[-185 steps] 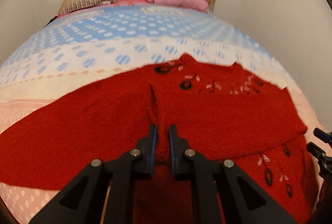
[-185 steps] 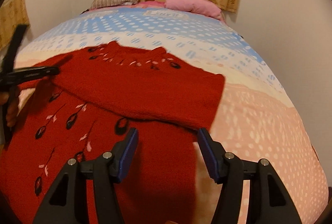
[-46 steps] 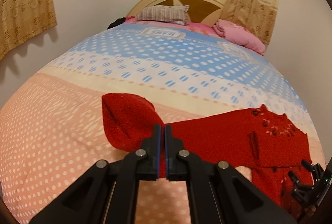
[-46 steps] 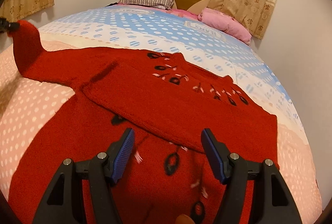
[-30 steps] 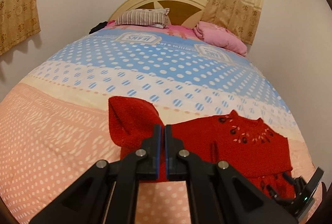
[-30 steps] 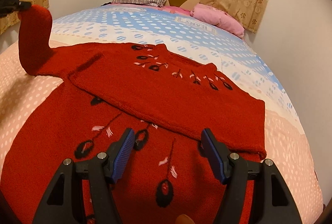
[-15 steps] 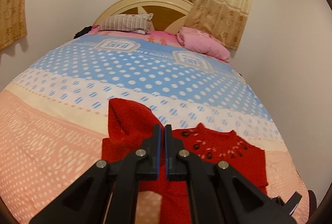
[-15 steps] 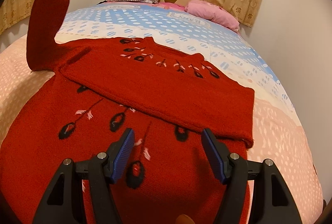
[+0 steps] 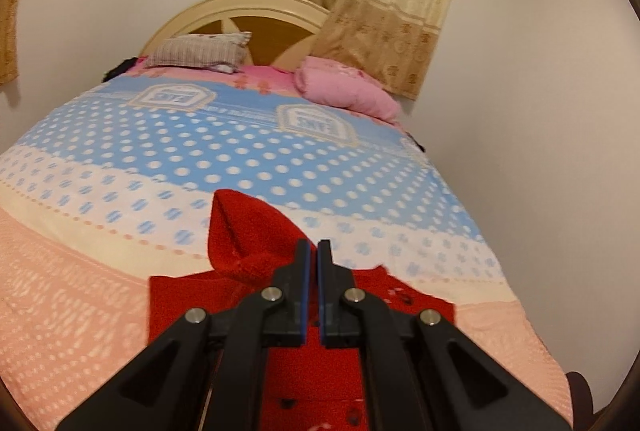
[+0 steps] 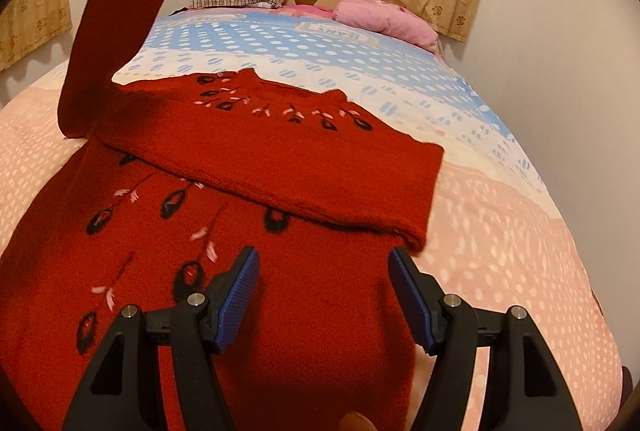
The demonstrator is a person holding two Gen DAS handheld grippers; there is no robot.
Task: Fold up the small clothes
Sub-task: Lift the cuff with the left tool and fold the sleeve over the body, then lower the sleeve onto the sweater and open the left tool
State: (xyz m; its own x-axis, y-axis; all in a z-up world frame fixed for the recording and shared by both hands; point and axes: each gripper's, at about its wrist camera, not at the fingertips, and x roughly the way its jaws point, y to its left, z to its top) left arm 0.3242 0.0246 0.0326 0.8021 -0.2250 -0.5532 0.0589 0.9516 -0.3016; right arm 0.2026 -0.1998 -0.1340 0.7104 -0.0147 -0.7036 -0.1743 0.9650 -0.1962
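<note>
**Sleeve lifted over the bed**

On the dotted bedspread [image 10: 500, 215] I see my red knitted sweater [image 10: 280, 271], sewn with black and pink sprigs, lying flat with one sleeve folded across its chest. My left gripper [image 9: 313, 255] is pinched tight on the other sleeve's cuff [image 9: 248, 231], which hangs raised above the sweater's left edge. My right gripper [image 10: 322, 271] hovers over the lower body of the sweater, jaws spread wide with nothing between them.
</note>
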